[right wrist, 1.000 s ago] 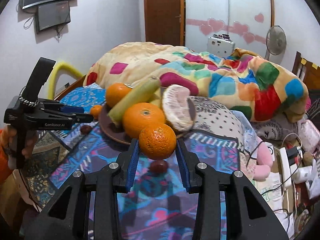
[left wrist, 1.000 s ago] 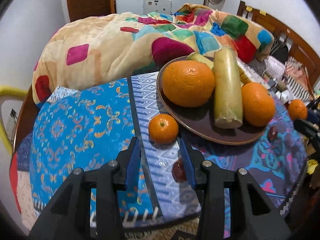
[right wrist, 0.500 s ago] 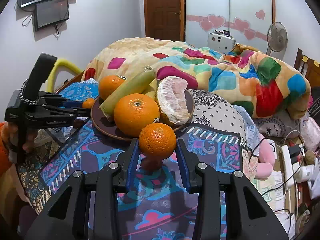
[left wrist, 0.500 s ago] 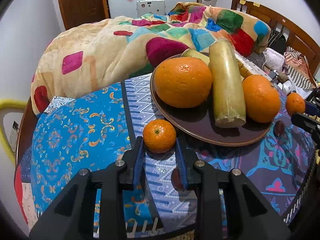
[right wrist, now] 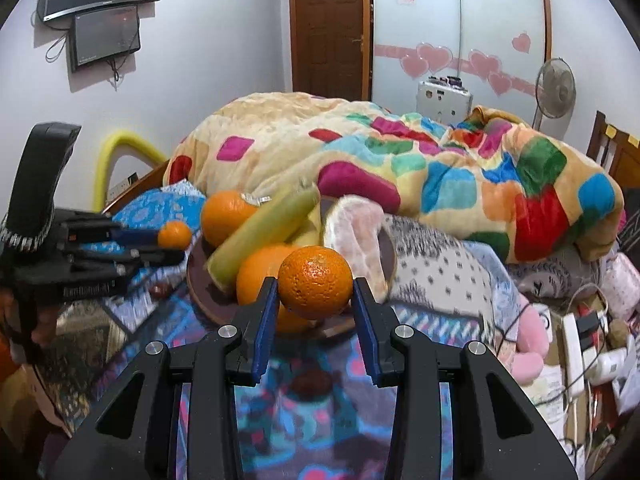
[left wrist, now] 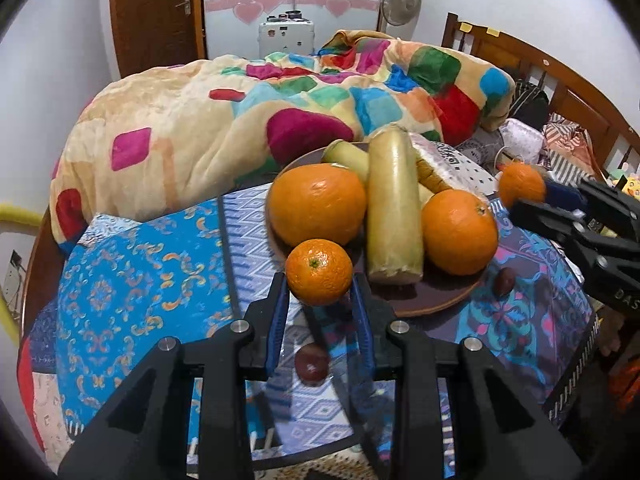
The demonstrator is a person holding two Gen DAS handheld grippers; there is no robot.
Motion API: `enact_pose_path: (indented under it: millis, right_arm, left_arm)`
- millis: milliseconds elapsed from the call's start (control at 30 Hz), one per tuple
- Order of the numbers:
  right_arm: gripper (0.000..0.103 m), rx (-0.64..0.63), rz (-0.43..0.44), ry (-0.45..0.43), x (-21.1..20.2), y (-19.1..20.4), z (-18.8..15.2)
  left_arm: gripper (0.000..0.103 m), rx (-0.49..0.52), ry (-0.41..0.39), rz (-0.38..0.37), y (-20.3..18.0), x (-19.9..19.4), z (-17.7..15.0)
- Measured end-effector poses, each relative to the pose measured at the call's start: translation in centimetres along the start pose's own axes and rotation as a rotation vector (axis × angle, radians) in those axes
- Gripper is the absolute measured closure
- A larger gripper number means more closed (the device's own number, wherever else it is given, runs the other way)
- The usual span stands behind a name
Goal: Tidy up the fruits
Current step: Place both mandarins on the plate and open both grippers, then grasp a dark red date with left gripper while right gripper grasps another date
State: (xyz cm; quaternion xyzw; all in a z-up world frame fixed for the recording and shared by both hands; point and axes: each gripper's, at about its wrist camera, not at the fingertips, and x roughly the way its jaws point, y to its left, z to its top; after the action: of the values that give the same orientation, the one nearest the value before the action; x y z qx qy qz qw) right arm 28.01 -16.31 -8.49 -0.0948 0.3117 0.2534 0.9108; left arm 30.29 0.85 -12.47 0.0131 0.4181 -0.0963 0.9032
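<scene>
Left tongs [left wrist: 319, 300]: clamped on a small round orange mandarin [left wrist: 319, 271], near the brown round plate [left wrist: 436, 300].
Right tongs [right wrist: 315, 300]: gripping a second orange mandarin [right wrist: 315, 282], above the plate's near rim.
Plate: two large oranges [left wrist: 318, 203], a pale green stalk [left wrist: 394, 216].

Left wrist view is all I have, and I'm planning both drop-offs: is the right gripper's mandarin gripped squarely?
Observer: Yes. The right wrist view shows the right gripper pinching its mandarin between both blue pads, clear of the cloth.
Operator: What's on the plate's far side?
Observer: A peeled citrus piece leans at the rim of the plate, pale flesh exposed.
Operator: Anything under that gripper?
Observer: A small dark fruit lies on the cloth beneath its fingers.
</scene>
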Motion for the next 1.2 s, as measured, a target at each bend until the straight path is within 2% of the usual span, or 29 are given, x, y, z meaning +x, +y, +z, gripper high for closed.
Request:
enact_pose_path:
  millis: [133, 267, 400, 533, 600, 667, 833, 1200]
  right_arm:
    - [0.069, -0.037, -0.011, -0.003, 1.4, 0.8, 1.6]
    - [0.069, -0.02, -0.002, 0.016, 3.0, 0.7, 2.5]
    - [0.069, 0.005, -0.004, 0.04, 4.1, 0.5, 2.2]
    - [0.068, -0.001, -0.02, 0.042, 4.2, 0.7, 2.0]
    - [0.065, -0.003, -0.03, 0.045, 4.3, 0.8, 2.2]
    - [0.055, -0.005, -0.045, 0.047, 4.2, 0.8, 2.3]
    - [0.052, 0.001, -0.033, 0.035, 2.8, 0.5, 2.0]
    - [0.052, -0.028, -0.054, 0.026, -1.6, 0.7, -0.5]
  left_arm:
    - [0.072, 0.004, 0.005, -0.002, -0.4, 0.6, 0.5]
    - [0.072, 0.015, 0.003, -0.003, -0.5, 0.9, 0.6]
    - [0.072, 0.022, 0.031, -0.009, -0.5, 1.5, 0.4]
    - [0.071, 0.022, 0.023, -0.009, -0.6, 1.5, 0.2]
    - [0.068, 0.017, 0.023, -0.009, -0.6, 1.5, 0.1]
    - [0.063, 0.01, 0.024, -0.002, -0.6, 1.5, 0.1]
    - [0.056, -0.019, 0.007, -0.008, 0.0, 0.3, 0.1]
    - [0.051, -0.042, -0.035, 0.007, 1.0, -3.7, -1.2]
